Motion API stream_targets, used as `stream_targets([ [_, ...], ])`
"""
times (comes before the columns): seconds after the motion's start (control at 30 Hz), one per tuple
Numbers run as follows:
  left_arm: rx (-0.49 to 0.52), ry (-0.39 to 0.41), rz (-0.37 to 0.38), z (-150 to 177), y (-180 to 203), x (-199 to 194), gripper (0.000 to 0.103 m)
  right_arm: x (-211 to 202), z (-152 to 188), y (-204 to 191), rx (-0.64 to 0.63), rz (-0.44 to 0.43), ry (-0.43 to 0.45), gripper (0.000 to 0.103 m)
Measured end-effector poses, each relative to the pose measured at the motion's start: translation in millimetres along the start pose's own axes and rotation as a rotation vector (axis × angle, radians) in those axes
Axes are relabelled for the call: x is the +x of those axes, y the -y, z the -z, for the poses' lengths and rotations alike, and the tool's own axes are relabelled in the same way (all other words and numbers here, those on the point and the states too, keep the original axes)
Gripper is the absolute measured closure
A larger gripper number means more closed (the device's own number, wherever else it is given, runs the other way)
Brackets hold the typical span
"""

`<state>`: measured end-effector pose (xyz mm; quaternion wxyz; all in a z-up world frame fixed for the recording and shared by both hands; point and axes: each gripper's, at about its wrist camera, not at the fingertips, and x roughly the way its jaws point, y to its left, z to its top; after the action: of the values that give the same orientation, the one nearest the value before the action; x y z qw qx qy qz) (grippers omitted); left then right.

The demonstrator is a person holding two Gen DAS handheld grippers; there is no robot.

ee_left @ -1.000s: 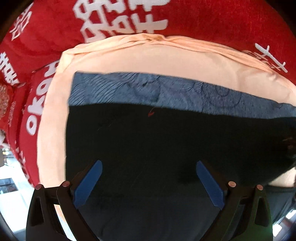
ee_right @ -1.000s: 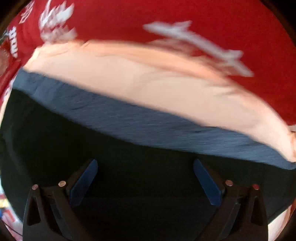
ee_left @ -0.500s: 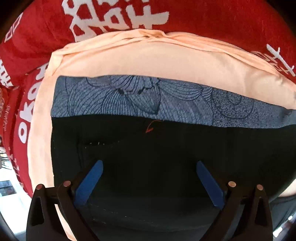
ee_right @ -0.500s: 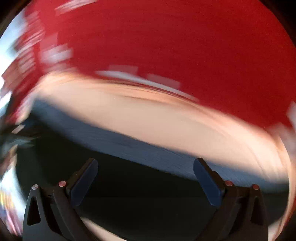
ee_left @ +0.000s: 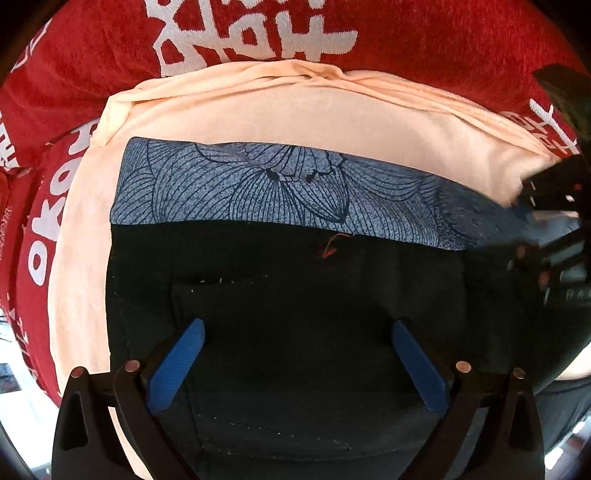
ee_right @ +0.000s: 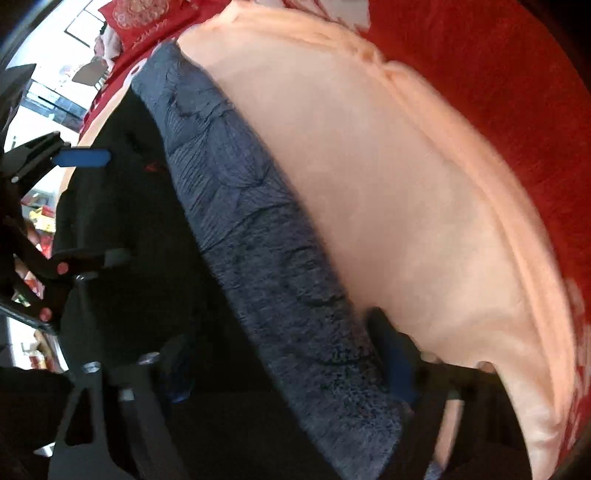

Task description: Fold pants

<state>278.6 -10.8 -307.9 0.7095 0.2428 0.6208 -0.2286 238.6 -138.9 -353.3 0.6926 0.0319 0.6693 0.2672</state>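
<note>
Item: two handheld grippers over folded black pants, laid on a stack of cloth.

Left gripper (ee_left: 295, 354) stood wide, blue pads (ee_left: 177, 365) apart and pointing straight down over the black pants (ee_left: 295, 295), nothing pressed between them. Right gripper (ee_right: 288, 365) was closing, the pants' grey flower-printed waistband (ee_right: 295, 295) lying between its pads (ee_right: 395, 365), grip not yet made; image blurred. In the left wrist view the same gripper showed at the right edge, on the waistband's end. Pants lay flat, waistband (ee_left: 258, 188) along the far edge, a small red thread (ee_left: 330, 247) just below it. Beneath them lay a peach cloth (ee_left: 295, 110), and under that a red cover with white lettering (ee_left: 240, 33).
</note>
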Motion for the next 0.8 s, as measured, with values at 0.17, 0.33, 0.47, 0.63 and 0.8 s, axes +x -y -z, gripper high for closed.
stream_targets([
  [0.17, -0.073, -0.019, 0.079, -5.6, -25.9, -14.9, 0.001, -23.8, 12.5, -27.4, -0.056, -0.042, 0.009, 0.088],
  [0.33, -0.300, 0.004, 0.249, -15.6, -55.8, -48.2, 0.001, -51.8, 28.5, -63.3, -0.091, 0.051, 0.093, 0.088],
  [0.47, -0.472, -0.017, 0.210, -41.2, -55.8, -53.9, 0.001, -60.7, 46.5, -92.3, -0.091, 0.164, 0.179, 0.088],
  [0.63, -0.621, -0.119, 0.094, -66.9, -57.0, -36.3, 0.001, -62.3, 76.7, -116.7, -0.121, 0.283, 0.207, 0.088],
  [0.8, -0.615, -0.171, 0.032, -56.6, -42.8, -20.3, 0.009, -61.2, 87.7, -137.1, -0.157, 0.328, 0.223, 0.088],
])
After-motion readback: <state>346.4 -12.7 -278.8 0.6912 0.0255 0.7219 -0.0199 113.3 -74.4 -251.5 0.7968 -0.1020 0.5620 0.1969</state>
